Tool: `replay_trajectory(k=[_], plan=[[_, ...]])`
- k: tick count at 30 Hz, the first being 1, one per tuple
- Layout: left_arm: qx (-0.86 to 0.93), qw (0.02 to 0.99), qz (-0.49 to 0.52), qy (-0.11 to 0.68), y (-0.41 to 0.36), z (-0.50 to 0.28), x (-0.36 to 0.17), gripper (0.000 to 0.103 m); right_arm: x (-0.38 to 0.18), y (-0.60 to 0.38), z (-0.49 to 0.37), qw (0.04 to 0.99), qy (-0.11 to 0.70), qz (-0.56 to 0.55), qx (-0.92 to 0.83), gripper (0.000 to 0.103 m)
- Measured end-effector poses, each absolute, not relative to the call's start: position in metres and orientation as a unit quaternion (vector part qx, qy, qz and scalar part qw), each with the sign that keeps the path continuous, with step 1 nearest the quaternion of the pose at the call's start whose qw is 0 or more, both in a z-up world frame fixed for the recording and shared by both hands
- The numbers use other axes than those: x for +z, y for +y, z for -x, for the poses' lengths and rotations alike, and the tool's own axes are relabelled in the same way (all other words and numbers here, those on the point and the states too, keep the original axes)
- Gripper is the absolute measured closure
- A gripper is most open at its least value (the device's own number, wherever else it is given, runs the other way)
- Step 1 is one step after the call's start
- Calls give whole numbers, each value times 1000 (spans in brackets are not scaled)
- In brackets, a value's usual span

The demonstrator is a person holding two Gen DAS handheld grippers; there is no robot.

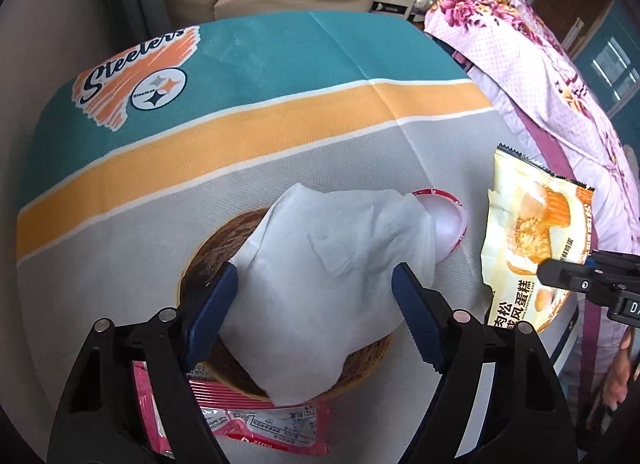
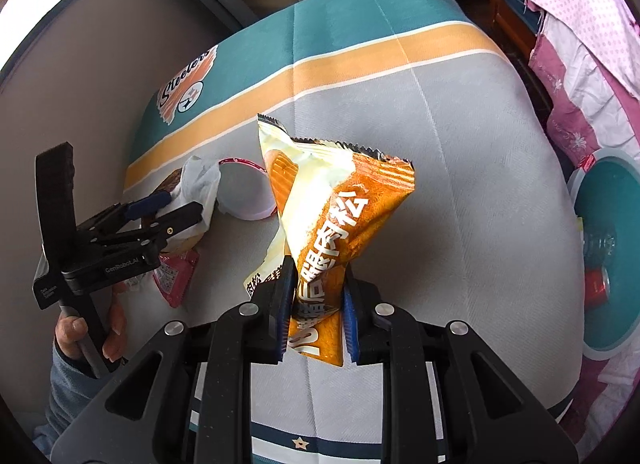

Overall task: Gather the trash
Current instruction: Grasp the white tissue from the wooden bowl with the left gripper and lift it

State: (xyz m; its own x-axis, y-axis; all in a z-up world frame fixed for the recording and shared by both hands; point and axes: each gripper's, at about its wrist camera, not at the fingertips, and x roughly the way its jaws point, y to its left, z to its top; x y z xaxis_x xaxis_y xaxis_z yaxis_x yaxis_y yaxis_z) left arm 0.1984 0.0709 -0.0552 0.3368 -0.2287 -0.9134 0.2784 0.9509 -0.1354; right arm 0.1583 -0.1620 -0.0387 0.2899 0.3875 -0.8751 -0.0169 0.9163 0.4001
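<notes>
While spread wide over white tissue (image 1: 320,260), left gripper (image 1: 316,296); right gripper (image 2: 318,304) clamping orange cake wrapper (image 2: 340,200); "Steelers" tablecloth (image 1: 240,64).

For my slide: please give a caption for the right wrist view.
Right gripper holds a crinkled orange snack wrapper above the striped tablecloth.
</notes>
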Motion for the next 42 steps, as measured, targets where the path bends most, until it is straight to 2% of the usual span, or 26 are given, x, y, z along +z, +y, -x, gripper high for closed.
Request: replay_trajectory(k=[2,4,7,10,15,18,19,20,22,23,28,32,33,35,36,38,42], plan=[[-173,811,-14,559,67,-197,-56,48,-40,-165,-158,786,581,-164,130,82],[-177,811,-14,558,63,-195,-56,56,-41,-167,-158,785,582,-168,132,82],[-186,811,-20,555,53,-187,-55,85,-42,-171,-156,784,581,-173,133,82],[-180,818,-25,545,49,-178,-51,93,-42,-176,-154,785,579,-179,132,82],[-172,817,-20,550,54,-175,-48,90,-39,-183,-150,787,574,-182,132,81],[-150,825,-26,545,59,-180,-46,67,-39,-185,-149,786,574,-186,134,80],[-143,827,-25,543,63,-182,-45,48,-39,-186,-149,785,575,-187,135,80],[-141,830,-23,540,66,-184,-44,37,-40,-186,-150,784,575,-188,136,80],[-148,830,-25,537,68,-189,-45,28,-41,-186,-152,783,577,-188,138,80],[-150,828,-28,539,69,-193,-47,28,-42,-185,-154,783,577,-188,138,80],[-173,804,-14,569,68,-206,-69,28,-43,-182,-165,781,577,-191,142,80],[-186,808,-12,559,68,-203,-72,30,-46,-181,-170,779,580,-192,143,80],[-189,809,-8,556,69,-202,-71,35,-47,-181,-171,777,581,-193,143,80],[-191,810,-5,555,71,-199,-68,62,-50,-181,-172,774,585,-196,142,80],[-196,807,4,557,72,-198,-67,65,-52,-182,-173,774,586,-195,142,80],[-202,808,10,553,72,-193,-64,78,-53,-183,-173,773,587,-197,141,80],[-199,814,17,545,71,-186,-55,80,-52,-185,-170,774,585,-199,140,80]])
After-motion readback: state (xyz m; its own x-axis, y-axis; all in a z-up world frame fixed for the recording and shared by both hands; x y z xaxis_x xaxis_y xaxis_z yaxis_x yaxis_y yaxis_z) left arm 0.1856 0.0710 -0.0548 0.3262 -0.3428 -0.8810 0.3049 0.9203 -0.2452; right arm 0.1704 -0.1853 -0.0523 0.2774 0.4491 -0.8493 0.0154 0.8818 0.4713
